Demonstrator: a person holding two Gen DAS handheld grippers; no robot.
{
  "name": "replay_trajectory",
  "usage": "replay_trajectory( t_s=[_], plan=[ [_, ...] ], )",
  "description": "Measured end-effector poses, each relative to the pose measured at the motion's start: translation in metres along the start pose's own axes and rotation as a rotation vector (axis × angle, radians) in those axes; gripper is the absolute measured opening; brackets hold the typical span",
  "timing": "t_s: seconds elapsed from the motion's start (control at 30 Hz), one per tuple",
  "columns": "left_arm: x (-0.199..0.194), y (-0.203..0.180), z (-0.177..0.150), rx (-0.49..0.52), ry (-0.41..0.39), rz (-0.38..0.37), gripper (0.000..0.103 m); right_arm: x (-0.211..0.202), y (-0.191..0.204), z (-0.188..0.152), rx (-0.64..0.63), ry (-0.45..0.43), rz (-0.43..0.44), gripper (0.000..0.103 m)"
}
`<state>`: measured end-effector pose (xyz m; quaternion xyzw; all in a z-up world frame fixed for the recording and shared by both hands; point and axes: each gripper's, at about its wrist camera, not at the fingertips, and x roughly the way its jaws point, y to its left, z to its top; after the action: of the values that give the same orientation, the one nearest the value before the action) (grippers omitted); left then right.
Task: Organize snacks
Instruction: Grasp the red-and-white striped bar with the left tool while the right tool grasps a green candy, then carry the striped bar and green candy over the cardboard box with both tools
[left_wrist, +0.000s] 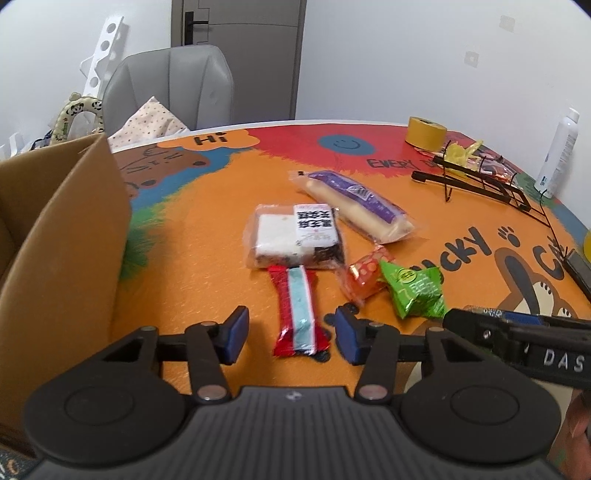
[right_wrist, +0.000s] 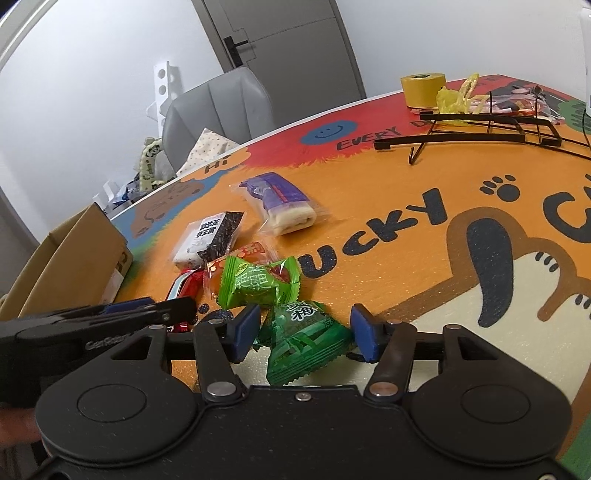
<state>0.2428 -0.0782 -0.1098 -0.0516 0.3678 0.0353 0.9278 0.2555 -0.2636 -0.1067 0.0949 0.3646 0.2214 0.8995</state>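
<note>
On the tabletop (left_wrist: 207, 254), a cardboard box (left_wrist: 62, 236) stands at nine o'clock, the left gripper (left_wrist: 291, 334) straddles a red-and-blue snack bar (left_wrist: 297, 314) without pinching, and the right gripper (right_wrist: 304, 330) likewise brackets a dark green candy packet (right_wrist: 306, 339).

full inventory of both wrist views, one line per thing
box: 1, brown cardboard, table's left edge
red bar: 1, red with pale blue stripe, between left gripper's fingers
dark green candy: 1, between right gripper's fingers
light green candy: 1, just beyond the dark green one
orange candy: 1, left of light green candy
rice cake pack: 1, white and black, centre
purple roll: 1, purple and cream, behind the pack
tape: 1, yellow, far right
wire rack: 1, black, right
bottle: 1, white, right edge
chair: 1, grey, behind table
left gripper: 1, black, blue pads, open
right gripper: 1, same, open
</note>
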Motion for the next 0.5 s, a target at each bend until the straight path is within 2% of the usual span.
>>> replay_trajectory(
  t_s=[0.1,0.2,0.23,0.27,0.33,0.4,0.5],
  plan=[
    [0.009,-0.004,0.001,0.004,0.014,0.0,0.05,0.0,-0.001,0.0,-0.014,0.0,0.007,0.056],
    [0.012,-0.007,0.0,0.016,-0.004,0.009,0.05,0.0,0.003,-0.001,-0.042,0.001,-0.001,0.056],
    [0.012,-0.007,0.0,0.019,-0.008,0.009,0.045,0.001,0.006,-0.002,-0.056,0.001,-0.01,0.056],
    [0.012,-0.007,0.0,0.026,-0.011,0.016,0.034,0.001,0.008,-0.002,-0.069,0.001,-0.019,0.053],
    [0.011,-0.005,0.0,0.036,-0.015,0.034,0.02,0.003,0.012,-0.003,-0.091,0.0,-0.036,0.046],
    [0.01,0.0,0.0,0.021,-0.009,0.014,0.019,0.003,0.014,-0.004,-0.095,0.0,-0.037,0.039],
    [0.005,0.003,-0.003,0.018,-0.007,-0.001,0.018,0.003,0.015,-0.004,-0.081,0.002,-0.023,0.037]
  ],
)
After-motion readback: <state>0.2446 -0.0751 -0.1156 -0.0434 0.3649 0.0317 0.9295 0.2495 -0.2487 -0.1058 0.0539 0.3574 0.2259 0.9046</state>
